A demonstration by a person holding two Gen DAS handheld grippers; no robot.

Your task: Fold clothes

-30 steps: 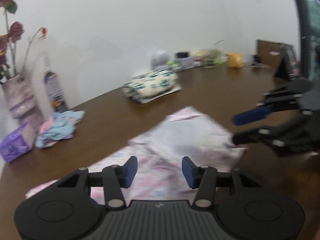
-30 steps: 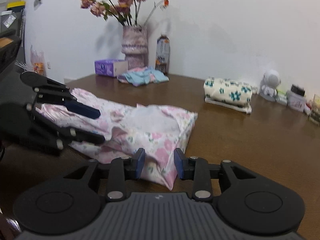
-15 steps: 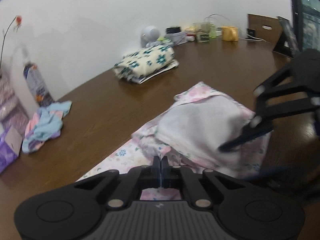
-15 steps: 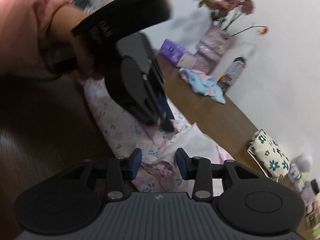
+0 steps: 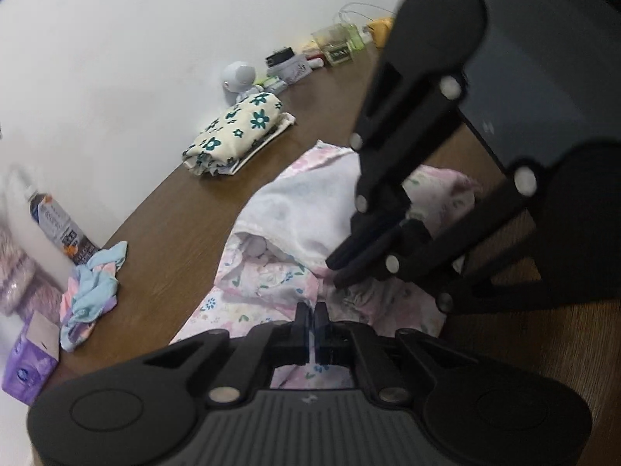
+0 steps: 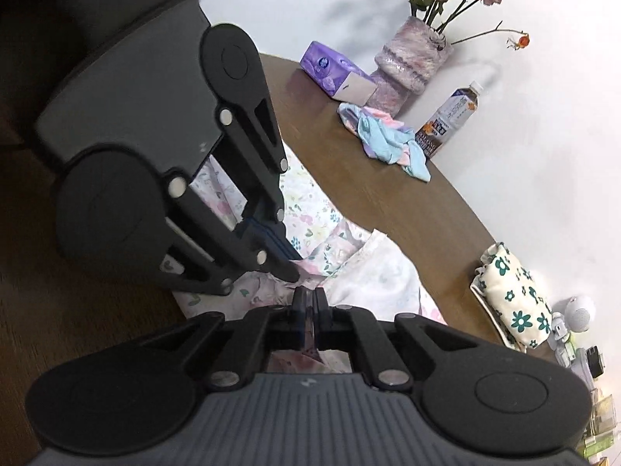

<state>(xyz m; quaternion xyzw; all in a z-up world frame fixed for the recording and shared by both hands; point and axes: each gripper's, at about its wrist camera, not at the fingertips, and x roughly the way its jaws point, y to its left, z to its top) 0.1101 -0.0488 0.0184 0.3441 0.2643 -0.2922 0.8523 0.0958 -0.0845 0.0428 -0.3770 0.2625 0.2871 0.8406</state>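
A pink floral garment (image 5: pixel 306 209) lies partly folded on the brown table (image 5: pixel 174 229), its pale inside turned up. My left gripper (image 5: pixel 311 312) is shut on the garment's near edge. My right gripper (image 6: pixel 309 299) is shut on the same floral garment (image 6: pixel 372 275) close beside it. Each gripper shows in the other's view: the right one (image 5: pixel 337 272) comes in from the right with its tips pressed to the cloth, and the left one (image 6: pixel 289 268) comes in from the left. The two pairs of tips sit very close together.
A folded cream cloth with teal flowers (image 5: pixel 236 132) lies at the back. A crumpled blue and pink cloth (image 5: pixel 91 291), a bottle (image 5: pixel 58 229), a purple tissue box (image 6: pixel 337 72) and a vase of flowers (image 6: pixel 415 58) stand at one end. Small items (image 5: pixel 287 66) line the wall.
Both grippers have closed on the garment: the left one shut first, the right one after. They have come together, and the cloth is bunched up between them.
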